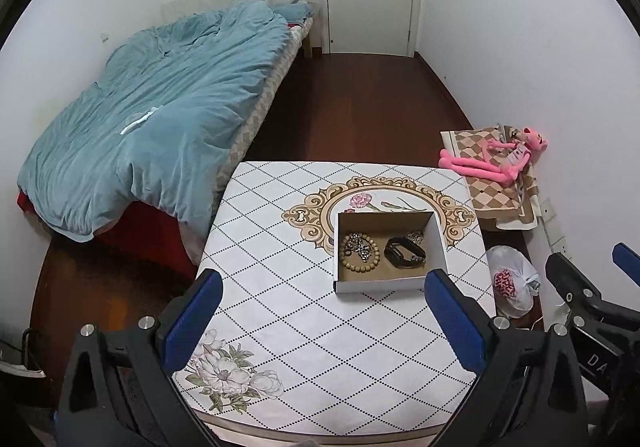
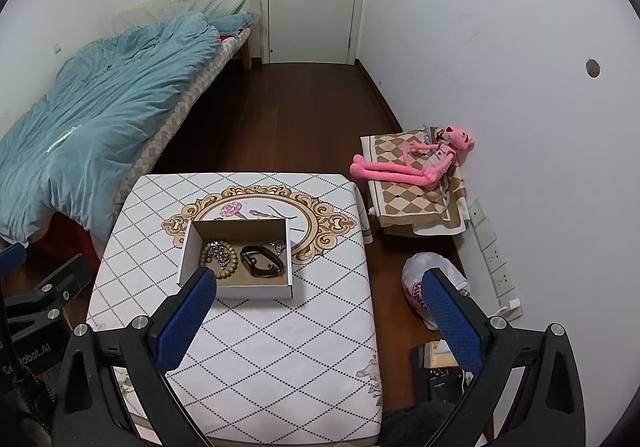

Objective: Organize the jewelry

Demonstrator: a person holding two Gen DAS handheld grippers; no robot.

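Claws come first in both views: the left claw (image 1: 324, 321) and the right claw (image 2: 320, 321) each hang above the near end of the worktop (image 1: 320, 359), fingers spread wide and empty. Beyond them, near the worktop's middle, sits the open cardboard box (image 1: 380, 285). In it lie a wooden bead bracelet (image 1: 360, 255) with a metallic ornament inside its ring, a black band (image 1: 404, 251) beside it, and a small silvery piece (image 1: 416, 235) at the far right corner. All visible jewelry appears to be in the box already, so the task looks either barely begun or close to finished. Any next pick calls for a descent into the box without catching its low walls.
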